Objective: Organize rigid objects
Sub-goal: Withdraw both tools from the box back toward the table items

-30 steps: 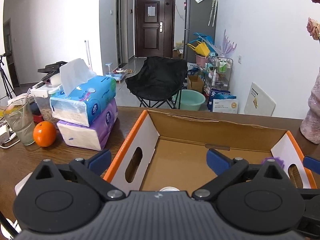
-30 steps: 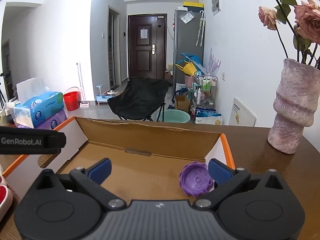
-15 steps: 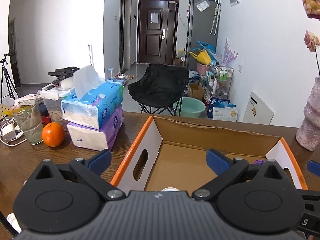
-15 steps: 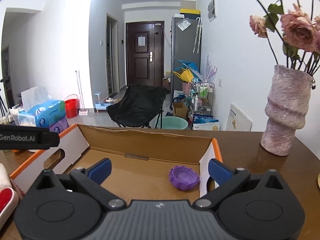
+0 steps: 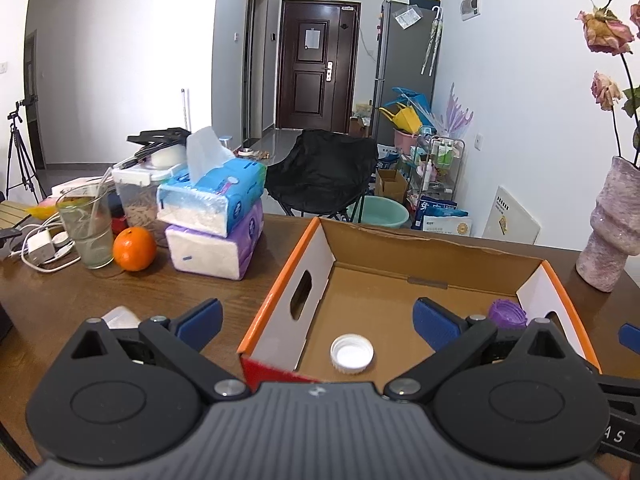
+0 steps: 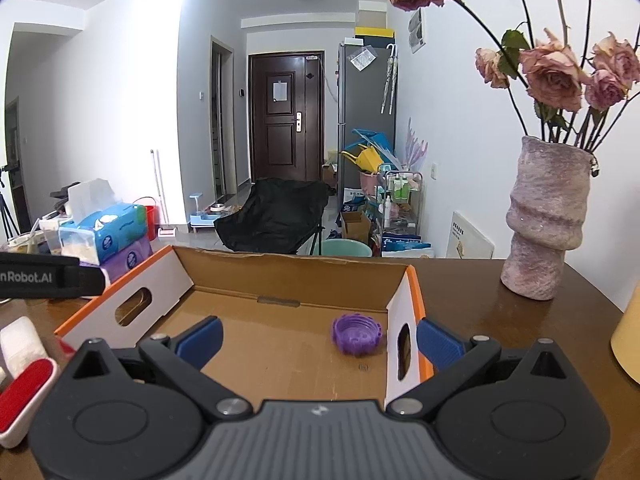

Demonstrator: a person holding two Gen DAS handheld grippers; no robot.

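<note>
An open cardboard box with orange rims stands on the brown table; it also shows in the right wrist view. A white bottle cap lies near the box's front left. A purple lid lies at its right end, also seen in the right wrist view. My left gripper is open and empty, above the box's left wall. My right gripper is open and empty, above the box's right part, the purple lid between its fingers in view.
Stacked tissue packs, an orange and a glass stand left of the box. A pink vase with dried roses stands right of it. A red and white object lies at the near left.
Both grippers have risen and pulled back from the box. The white cap and the purple lid now show in full on the box floor.
</note>
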